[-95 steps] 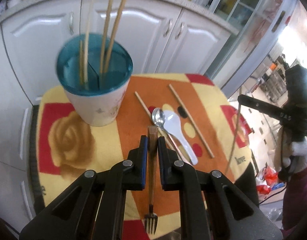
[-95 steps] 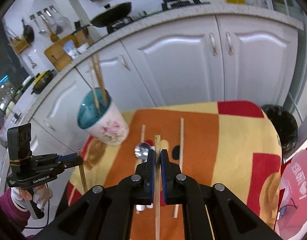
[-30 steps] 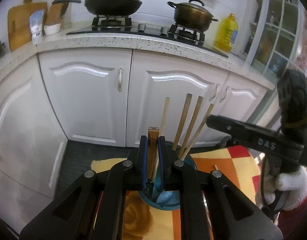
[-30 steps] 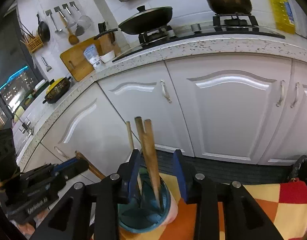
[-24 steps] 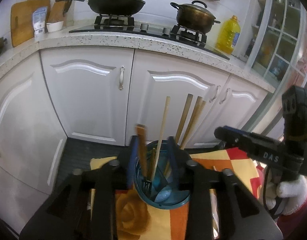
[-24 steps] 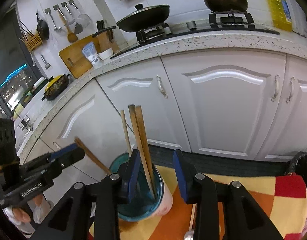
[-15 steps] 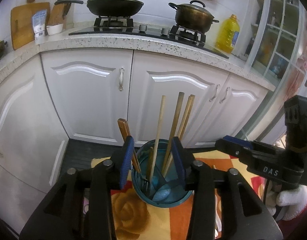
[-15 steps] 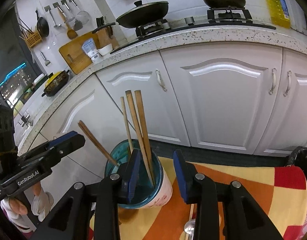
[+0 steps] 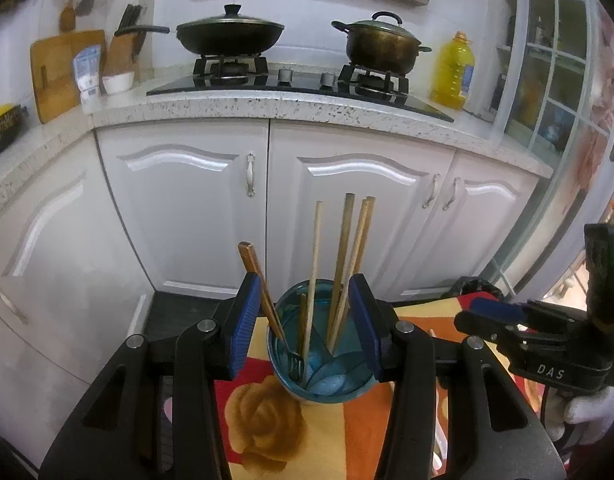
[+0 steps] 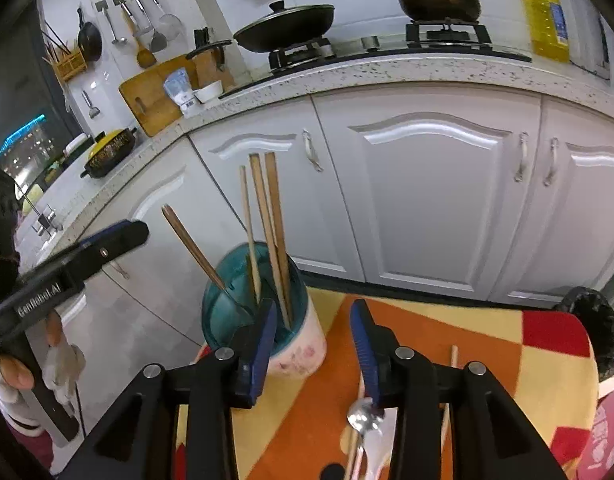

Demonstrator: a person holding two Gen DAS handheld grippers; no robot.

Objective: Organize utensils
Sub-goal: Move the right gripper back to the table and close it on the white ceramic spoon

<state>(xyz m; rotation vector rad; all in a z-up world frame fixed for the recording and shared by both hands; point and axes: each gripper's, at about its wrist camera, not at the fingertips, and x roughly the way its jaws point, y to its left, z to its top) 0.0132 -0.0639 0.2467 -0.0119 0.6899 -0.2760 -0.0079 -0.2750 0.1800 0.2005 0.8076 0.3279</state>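
The round cup with a teal glossy inside and floral white outside sits on the orange-and-yellow patterned tablecloth, at 12 o'clock of the left gripper. Its ribbed blue pads are spreading, nothing pinched. A wooden-handled metal fork leans at the cup's 9 o'clock beside the pale wooden chopsticks. Only the right wrist view shows the shiny steel spoon lying at 6 o'clock; the right gripper is opening too, empty.
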